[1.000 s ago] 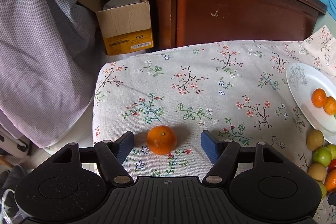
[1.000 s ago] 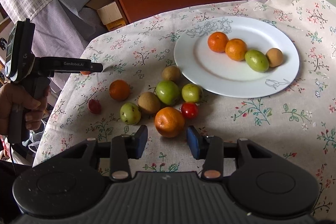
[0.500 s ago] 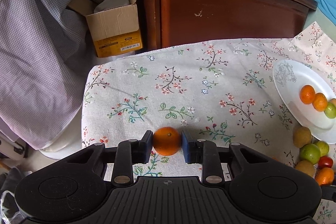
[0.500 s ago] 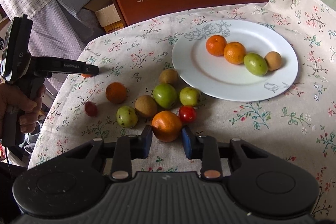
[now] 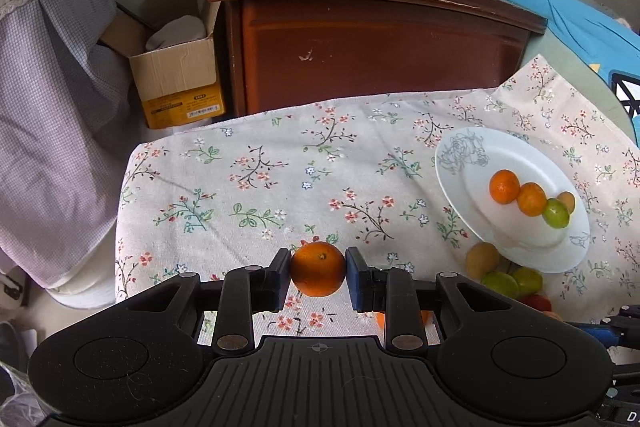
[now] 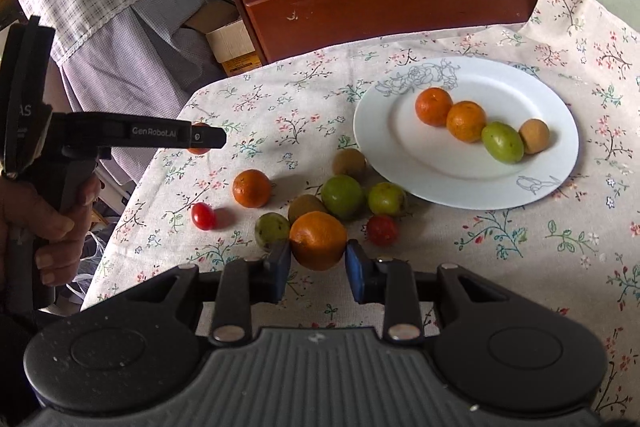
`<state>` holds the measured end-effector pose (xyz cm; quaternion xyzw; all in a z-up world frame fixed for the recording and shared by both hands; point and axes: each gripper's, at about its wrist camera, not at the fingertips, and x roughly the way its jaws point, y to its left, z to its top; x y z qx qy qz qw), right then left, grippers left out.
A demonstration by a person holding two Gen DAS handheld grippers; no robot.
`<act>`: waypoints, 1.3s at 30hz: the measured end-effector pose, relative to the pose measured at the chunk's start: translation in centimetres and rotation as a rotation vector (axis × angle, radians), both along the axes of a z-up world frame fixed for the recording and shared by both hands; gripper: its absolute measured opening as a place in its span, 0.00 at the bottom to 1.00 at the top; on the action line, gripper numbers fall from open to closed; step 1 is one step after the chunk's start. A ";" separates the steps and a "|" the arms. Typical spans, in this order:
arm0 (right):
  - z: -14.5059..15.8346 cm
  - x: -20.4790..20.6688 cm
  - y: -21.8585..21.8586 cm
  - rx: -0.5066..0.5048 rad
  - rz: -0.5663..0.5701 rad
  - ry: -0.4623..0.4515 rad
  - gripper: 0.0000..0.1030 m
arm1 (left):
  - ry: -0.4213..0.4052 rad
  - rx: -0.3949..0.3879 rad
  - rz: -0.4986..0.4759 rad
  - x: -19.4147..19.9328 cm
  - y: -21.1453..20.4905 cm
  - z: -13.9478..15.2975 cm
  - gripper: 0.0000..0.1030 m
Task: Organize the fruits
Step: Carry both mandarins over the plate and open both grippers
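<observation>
Oranges fill both grips: my left gripper (image 5: 318, 269) clamps one orange (image 5: 318, 269), my right gripper (image 6: 318, 247) clamps another (image 6: 318, 245); plate (image 6: 560, 163) lies ahead-right, nearer my right.

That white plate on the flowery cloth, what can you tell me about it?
The white plate is round, glossy like glazed china, with a grey line-drawn rose at its far rim and a smaller sketch at its near rim. It lies flat on the floral tablecloth. Four fruits sit in a row on it: two oranges, a green fruit and a brown one. Neither hand-held gripper touches it.
</observation>
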<state>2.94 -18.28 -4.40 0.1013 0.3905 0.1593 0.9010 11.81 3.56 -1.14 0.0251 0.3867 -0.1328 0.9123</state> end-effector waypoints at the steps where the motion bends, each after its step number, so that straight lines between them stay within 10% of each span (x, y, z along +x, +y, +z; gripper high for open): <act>1: 0.1 0.0 -0.1 0.006 -0.004 0.000 0.29 | 0.001 -0.005 0.001 -0.2 -0.1 0.1 0.26; 39: 6.4 5.1 -9.2 0.048 -0.180 -0.121 0.29 | -0.082 -0.140 -0.107 -2.6 -8.8 3.8 0.26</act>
